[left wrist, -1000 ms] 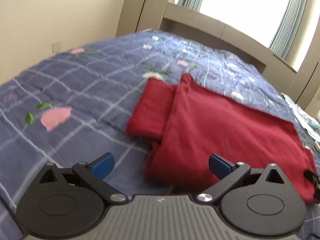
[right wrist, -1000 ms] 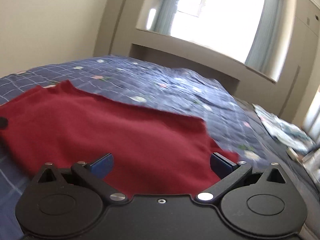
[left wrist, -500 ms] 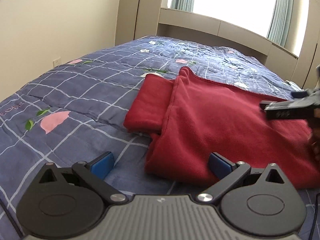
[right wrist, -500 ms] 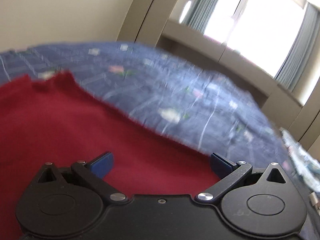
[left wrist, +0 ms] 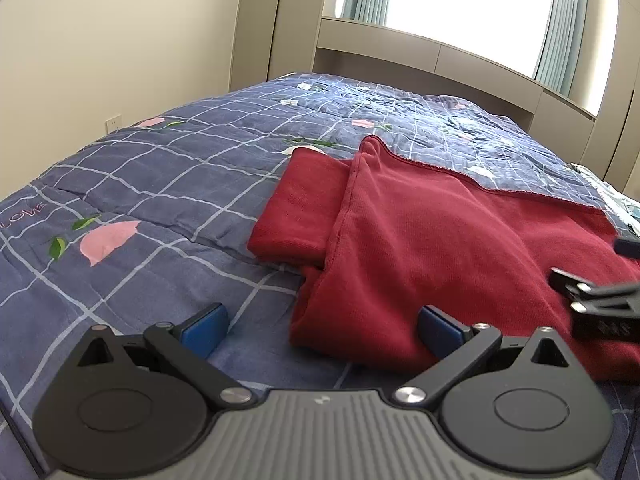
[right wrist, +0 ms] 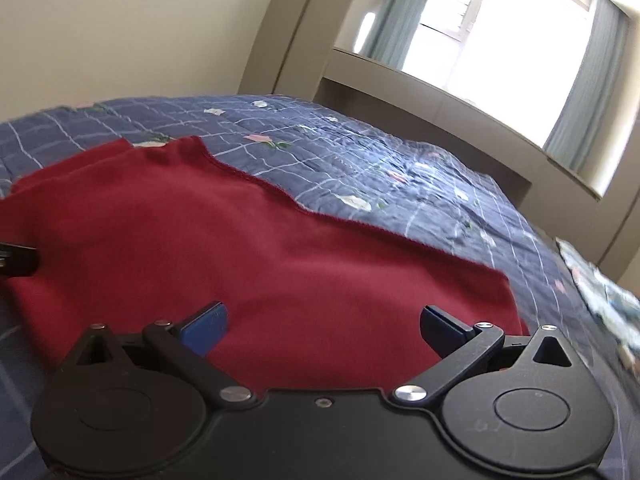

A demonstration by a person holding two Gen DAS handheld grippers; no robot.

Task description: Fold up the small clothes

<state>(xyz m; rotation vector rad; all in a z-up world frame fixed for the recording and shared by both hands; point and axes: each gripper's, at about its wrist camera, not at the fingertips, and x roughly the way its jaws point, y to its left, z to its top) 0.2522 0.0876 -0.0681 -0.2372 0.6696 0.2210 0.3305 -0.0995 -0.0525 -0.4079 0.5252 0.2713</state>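
A dark red garment [left wrist: 432, 248] lies partly folded on the blue checked bedspread [left wrist: 168, 184], with a sleeve tucked under at its left side. My left gripper [left wrist: 322, 326] is open and empty, low over the garment's near left corner. My right gripper [right wrist: 324, 326] is open and empty, just above the garment's [right wrist: 224, 240] near edge on the right side. Part of the right gripper shows at the right edge of the left wrist view [left wrist: 596, 300].
The bedspread [right wrist: 400, 168] stretches back to a beige headboard unit [left wrist: 420, 60] under a bright window. A wall [left wrist: 120, 40] runs along the left. Some light patterned cloth [right wrist: 608, 300] lies at the bed's right edge.
Both grippers stayed open. The left one moved in closer to the garment's near left corner. The right one swung about and settled low over the garment's right part.
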